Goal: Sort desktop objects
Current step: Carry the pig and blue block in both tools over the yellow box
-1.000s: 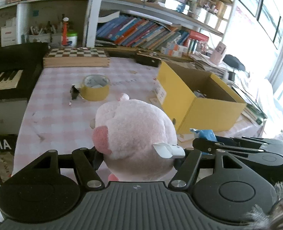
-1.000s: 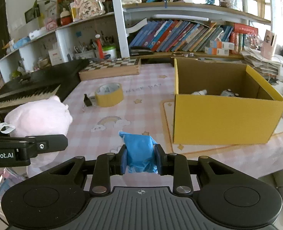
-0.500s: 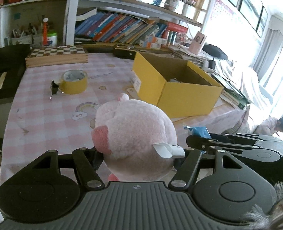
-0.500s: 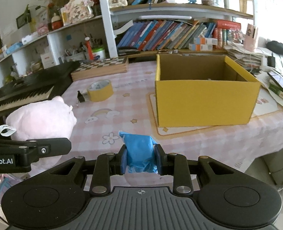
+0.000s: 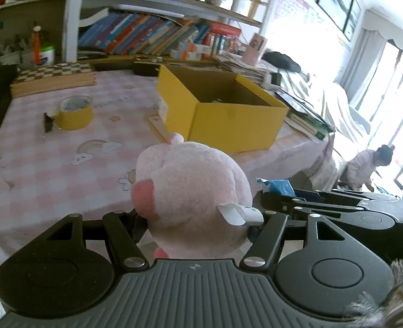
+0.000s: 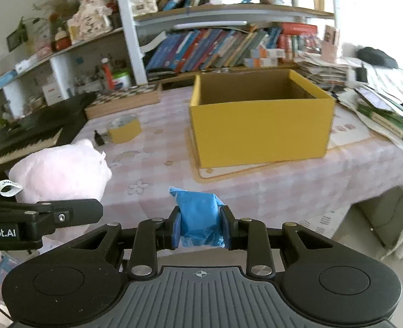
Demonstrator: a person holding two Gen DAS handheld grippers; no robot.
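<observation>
While both tools hang off the near edge of the table, this is what I read from my two wrist feeds:

Left gripper [image 5: 194, 218]: I have it closed around a pink plush pig [image 5: 190, 191]; its fingers press into the toy's sides, and a white tag [image 5: 241, 213] sticks out by the right finger.

Right gripper [image 6: 200, 228]: I have it nearly closed, pinching a crumpled blue plastic packet [image 6: 198, 216] between the pads, with the packet's top poking up above the fingertips.

Pair: the two tools sit side by side, left of the right one in my right feed, each load lifted clear of the tabletop.

Table [image 6: 283, 180]: pink checked cloth with small rainbow and flower prints.

Yellow cardboard box [image 6: 259, 131]: open-topped, standing ahead of me on the cloth, on a flat mat; small items lie inside, too dim to name.

Yellow tape roll [image 5: 74, 112]: lying flat, left of the box, with a small black clip [image 5: 47, 122] just beside it.

Chessboard case [image 5: 55, 78]: at the far edge, in front of the bookshelf [image 6: 228, 43].

Keyboard [image 6: 23, 136]: off the table's left side.
</observation>
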